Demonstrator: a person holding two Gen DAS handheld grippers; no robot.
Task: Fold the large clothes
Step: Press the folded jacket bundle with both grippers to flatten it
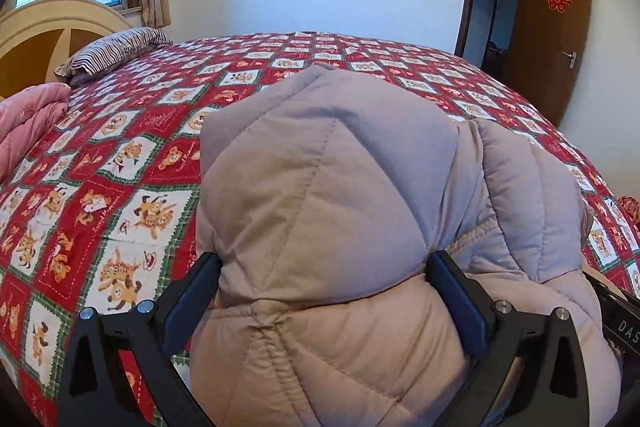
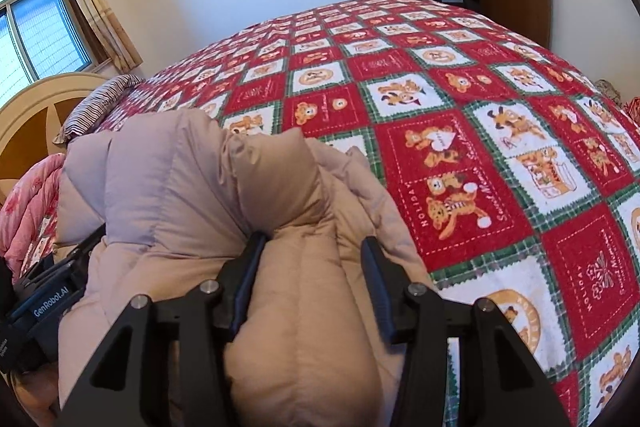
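Here the padded coat (image 1: 332, 211) lies bunched on the bed (image 1: 120, 163), its bulk running sideways between both sets of fingers: the left gripper (image 1: 324, 291) spreads wide around it, seemingly pressing, while the right gripper (image 2: 312, 275) pinches a narrower fold.

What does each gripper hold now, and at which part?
Both grip the beige padded coat: the left gripper around a thick folded bundle, the right gripper around a puffy folded edge. Which coat parts cannot be told.

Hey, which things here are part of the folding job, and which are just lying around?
Part of the job: padded coat, left gripper, right gripper, both jaws around it.
Lying about: striped pillow, pink quilt, bedspread.
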